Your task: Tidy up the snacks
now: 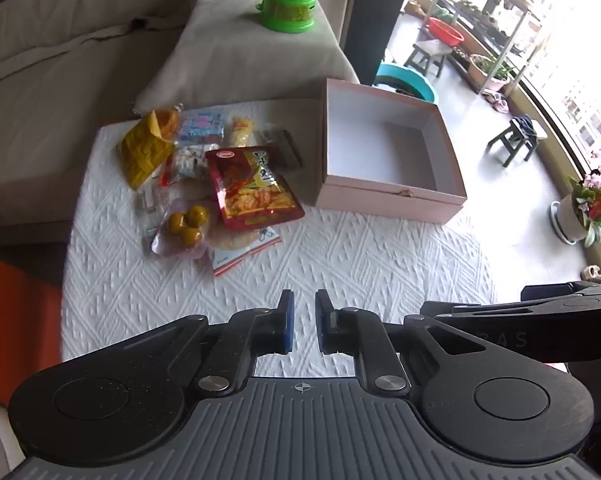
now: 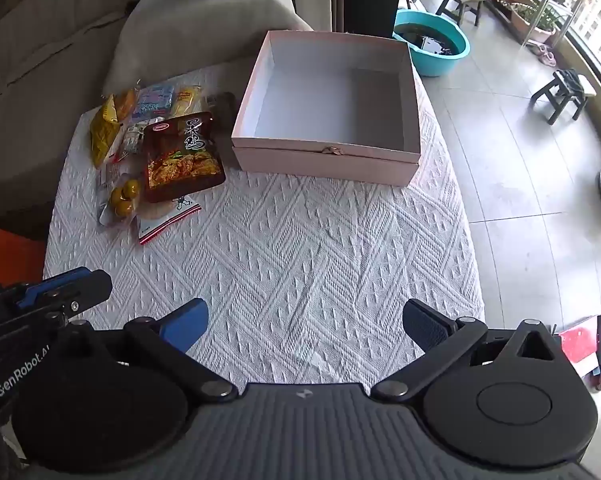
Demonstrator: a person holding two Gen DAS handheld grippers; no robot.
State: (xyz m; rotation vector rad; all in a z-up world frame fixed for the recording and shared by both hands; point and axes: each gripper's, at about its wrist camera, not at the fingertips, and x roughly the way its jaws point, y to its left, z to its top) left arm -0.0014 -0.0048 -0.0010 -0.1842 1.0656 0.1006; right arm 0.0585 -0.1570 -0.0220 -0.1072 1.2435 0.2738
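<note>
two grippers hovering low over the white cloth (image 2: 300, 248), nothing held. left gripper (image 1: 301, 320) pinched nearly shut, just a slit between the blue pads, empty. right gripper (image 2: 305, 326) spread wide, also empty. ahead and left of both, snack pile (image 1: 204, 184) heaped untouched: red pouch (image 1: 252, 188) on top, yellow bag (image 1: 144, 152) behind, green fruit pack (image 1: 186, 222) nearest. ahead and right, pink box (image 2: 324, 160) just beside the pile, open, bare inside. nothing sorted yet by the look of it; every packet left to move.
</note>
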